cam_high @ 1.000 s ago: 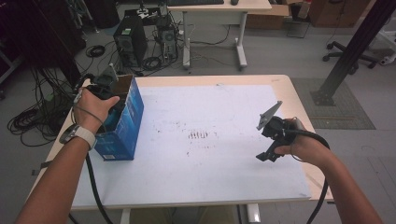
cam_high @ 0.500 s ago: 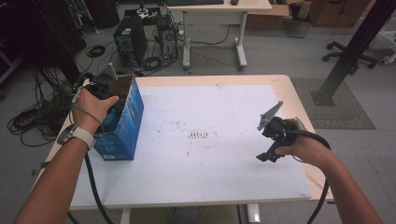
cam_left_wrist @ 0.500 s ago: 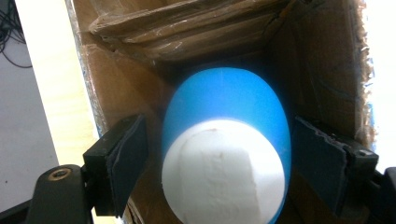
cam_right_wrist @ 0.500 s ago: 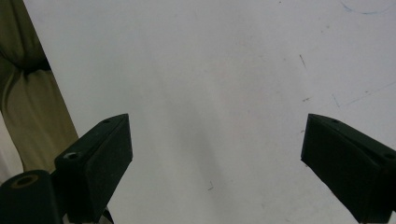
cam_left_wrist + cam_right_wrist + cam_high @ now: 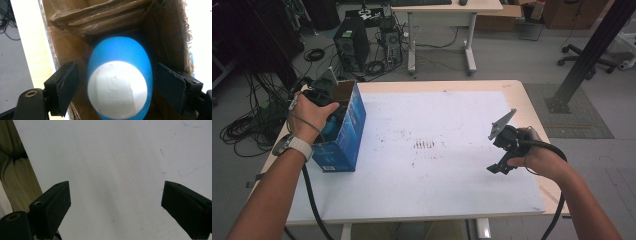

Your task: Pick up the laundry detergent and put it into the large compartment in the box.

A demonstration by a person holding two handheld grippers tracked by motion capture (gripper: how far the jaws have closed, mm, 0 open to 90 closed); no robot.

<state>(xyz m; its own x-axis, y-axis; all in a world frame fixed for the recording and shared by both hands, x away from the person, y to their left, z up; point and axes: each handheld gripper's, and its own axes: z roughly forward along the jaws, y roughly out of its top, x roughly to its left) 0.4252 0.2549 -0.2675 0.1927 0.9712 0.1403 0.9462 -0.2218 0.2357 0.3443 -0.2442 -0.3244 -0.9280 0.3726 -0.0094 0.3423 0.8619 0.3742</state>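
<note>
Left gripper (image 5: 116,82) open inside box (image 5: 162,32)

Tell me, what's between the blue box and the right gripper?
Nothing: in the high view, the white tabletop between the blue box and the right gripper is bare, apart from some dark scuff marks.

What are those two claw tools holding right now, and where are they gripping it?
Nothing. The left gripper has just been opening inside the blue box: a blue and white egg-shaped thing sits between its pads, untouched. The right gripper hangs open over the table.
</note>
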